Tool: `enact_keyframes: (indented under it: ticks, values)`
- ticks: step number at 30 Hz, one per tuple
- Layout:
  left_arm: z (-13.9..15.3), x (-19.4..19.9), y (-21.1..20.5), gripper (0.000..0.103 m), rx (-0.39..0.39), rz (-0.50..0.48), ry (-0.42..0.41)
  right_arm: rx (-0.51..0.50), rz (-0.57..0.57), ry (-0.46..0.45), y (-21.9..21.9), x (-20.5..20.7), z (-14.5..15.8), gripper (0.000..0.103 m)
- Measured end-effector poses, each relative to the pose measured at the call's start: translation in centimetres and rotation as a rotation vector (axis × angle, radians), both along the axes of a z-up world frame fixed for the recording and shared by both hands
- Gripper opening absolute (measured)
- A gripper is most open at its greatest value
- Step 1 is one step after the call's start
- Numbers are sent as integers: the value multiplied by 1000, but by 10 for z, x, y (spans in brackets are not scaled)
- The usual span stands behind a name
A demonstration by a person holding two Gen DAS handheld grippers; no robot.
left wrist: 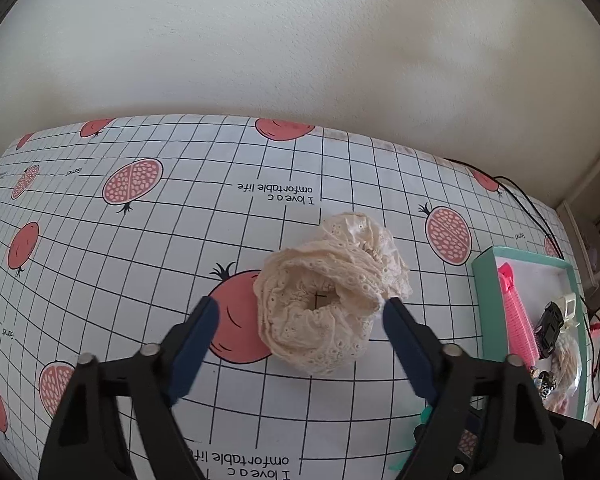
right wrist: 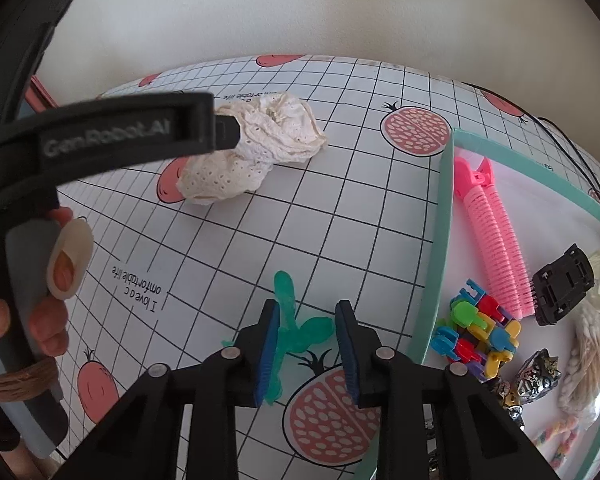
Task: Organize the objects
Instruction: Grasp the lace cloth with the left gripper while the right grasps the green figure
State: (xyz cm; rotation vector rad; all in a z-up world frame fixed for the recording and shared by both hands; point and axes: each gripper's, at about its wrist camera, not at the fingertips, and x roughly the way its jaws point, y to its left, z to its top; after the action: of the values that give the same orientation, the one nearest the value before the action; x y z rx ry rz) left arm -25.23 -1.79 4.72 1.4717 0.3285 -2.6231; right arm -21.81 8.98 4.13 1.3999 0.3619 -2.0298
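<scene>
Item 1: translucent green plastic hair clip (right wrist: 296,320), flat on the tablecloth, inside my right gripper (right wrist: 306,344), jaws partly open, unclamped.

Item 2: cream lace scrunchie (left wrist: 328,296), at twelve o'clock of my wide-spread left gripper (left wrist: 300,320), presumably next.

Item 3: mint-rimmed tray (right wrist: 440,216), two o'clock, apparently the destination.

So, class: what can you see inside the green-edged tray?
Inside the green-edged tray: pink hair rollers, a black clip, colourful small clips, a cream braided piece. The tray's near corner is cut off and can't be checked.
</scene>
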Motion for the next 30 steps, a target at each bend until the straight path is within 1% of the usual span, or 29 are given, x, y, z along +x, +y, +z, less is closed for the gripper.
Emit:
enact_keyframes:
  ticks: [2, 5, 7, 9, 15, 20, 22, 30]
  values:
    - [-3, -1, 2, 77, 3, -7, -8, -6, -4, -5, 1, -1, 1, 30]
    - [-6, -2, 4, 68, 8, -10, -16, -12, -9, -3, 2, -4, 2, 30]
    - [-9, -2, 4, 66, 14, -9, -21, -21, -11, -1, 4, -4, 5, 30]
    - [-10, -3, 5, 58, 15, -10, -23, -26, -15, 2, 6, -3, 9, 30]
    - [-14, -4, 9, 46, 17, -20, -37, -38, -28, 12, 13, -9, 16, 30]
    - [-21, -4, 15, 32, 11, -32, -55, -43, -37, 13, 14, -10, 19, 30]
    - [-26, -5, 17, 30, 12, -32, -66, -45, -41, 14, 17, -9, 20, 30]
    - [-32, -4, 22, 30, -23, -33, -70, -48, -68, 9, 22, -15, 19, 30]
